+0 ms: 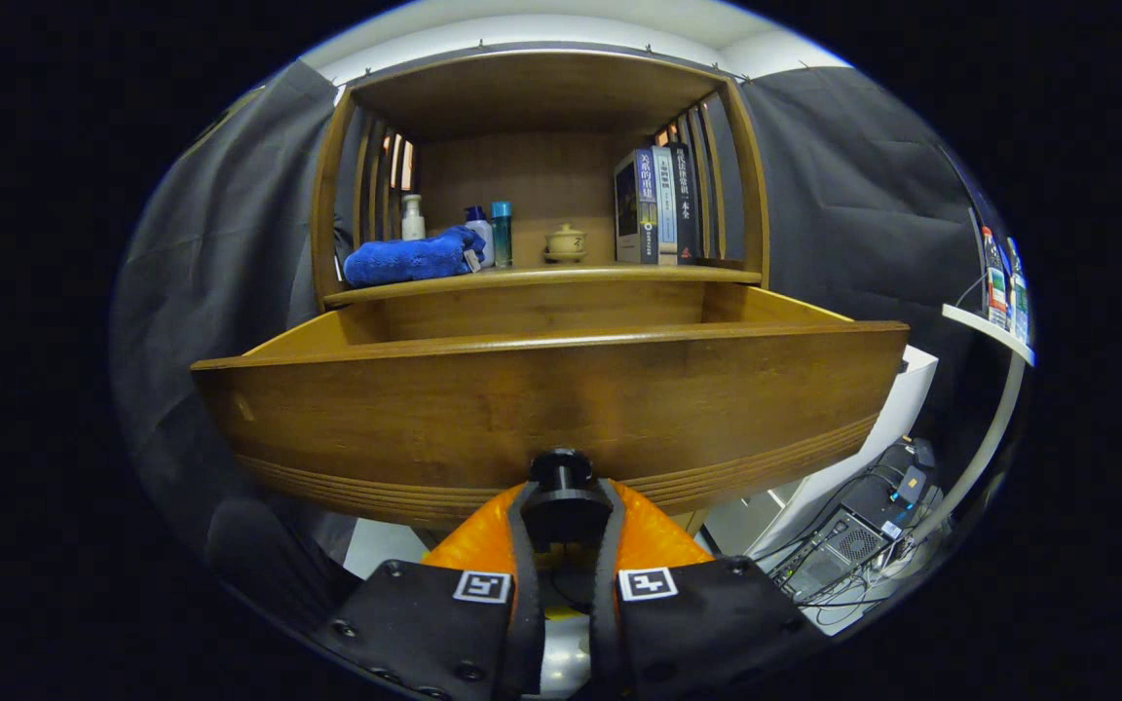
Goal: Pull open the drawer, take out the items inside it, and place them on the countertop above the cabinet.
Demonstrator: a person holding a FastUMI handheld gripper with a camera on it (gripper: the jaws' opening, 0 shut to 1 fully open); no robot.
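- Wooden drawer (542, 409) stands pulled out from the cabinet (542, 127), its front panel directly ahead of the fingers; its inside is hidden behind the panel.
- Black knob (563, 492) on the drawer front sits between the fingers.
- Gripper (563, 526) is clenched on the knob, both fingers pressing its sides.
- Countertop (542, 276) above the drawer carries a blue towel (413, 258), three small bottles (483, 234), a small lidded pot (565, 242) and upright books (656, 204).

Dim booth, light from above; strong fisheye bending at the edges, shelf interior shadowed, focus mostly sharp.
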